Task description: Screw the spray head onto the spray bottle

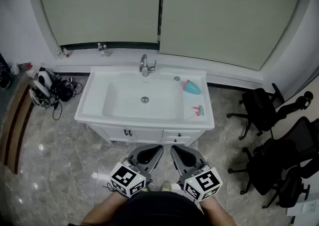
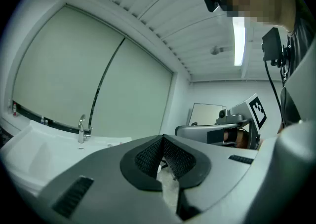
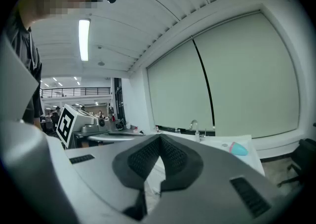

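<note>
Two parts of the task were seen on the right-hand ledge of the white sink [image 1: 88, 101]. The teal spray bottle [image 1: 192, 87] was laid on its side at the far end. The pink-and-teal spray head [image 1: 198, 111] was laid nearer, apart from the bottle. Neither part was touched by a tool. A chrome faucet [image 1: 145, 64] was set at the far middle of the basin.

Both tools were held side by side near the person, well short of the sink and low over the marble floor [image 1: 55, 155]. The left gripper [image 1: 149, 153] was seen with its jaws fully closed, pad against pad, and nothing was held between them. The right gripper [image 1: 180, 154] was likewise closed tight and empty. In the right gripper view the bottle was made out on the ledge beyond the closed jaws.

Farther out, black office chairs [image 1: 259, 108] were grouped at the right. A tangle of cables and devices [image 1: 47, 88] was piled on the floor at the left. Small bottles [image 1: 102, 48] were stood on the sill under the drawn blinds [image 1: 99, 6].
</note>
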